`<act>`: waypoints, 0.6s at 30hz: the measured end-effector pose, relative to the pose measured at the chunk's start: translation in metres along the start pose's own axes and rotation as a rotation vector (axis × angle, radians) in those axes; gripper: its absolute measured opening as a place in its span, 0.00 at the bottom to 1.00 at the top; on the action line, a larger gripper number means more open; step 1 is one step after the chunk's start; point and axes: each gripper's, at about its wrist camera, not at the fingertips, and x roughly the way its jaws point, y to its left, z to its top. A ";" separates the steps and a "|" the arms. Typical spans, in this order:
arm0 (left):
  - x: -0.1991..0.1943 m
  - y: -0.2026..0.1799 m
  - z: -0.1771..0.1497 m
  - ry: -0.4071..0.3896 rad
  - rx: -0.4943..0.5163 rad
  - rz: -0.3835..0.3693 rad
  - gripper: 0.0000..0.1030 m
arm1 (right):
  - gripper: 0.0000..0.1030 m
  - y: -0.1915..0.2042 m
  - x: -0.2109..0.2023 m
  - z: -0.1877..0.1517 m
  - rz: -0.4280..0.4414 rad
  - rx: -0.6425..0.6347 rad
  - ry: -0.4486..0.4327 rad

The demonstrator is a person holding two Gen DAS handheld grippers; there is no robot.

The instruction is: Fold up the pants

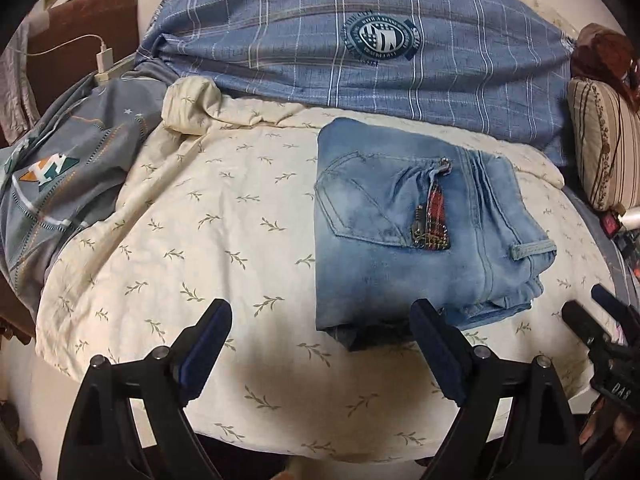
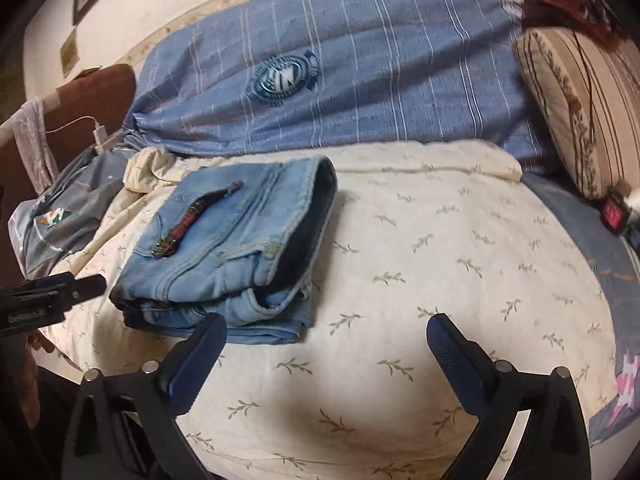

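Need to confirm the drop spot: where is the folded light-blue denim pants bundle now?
The folded light-blue denim pants lie on the cream leaf-print sheet, just beyond both open grippers, in front of the blue plaid bedding.

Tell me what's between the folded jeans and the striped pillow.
Only bare leaf-print sheet between the jeans and the striped pillow, clearest in the right wrist view.

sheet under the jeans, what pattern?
Cream sheet with small olive leaf sprigs, under the folded jeans. Clearest in the left wrist view.
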 end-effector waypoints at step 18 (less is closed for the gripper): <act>-0.010 -0.035 0.010 -0.016 0.096 -0.009 0.98 | 0.99 0.024 0.004 -0.005 0.021 -0.109 0.001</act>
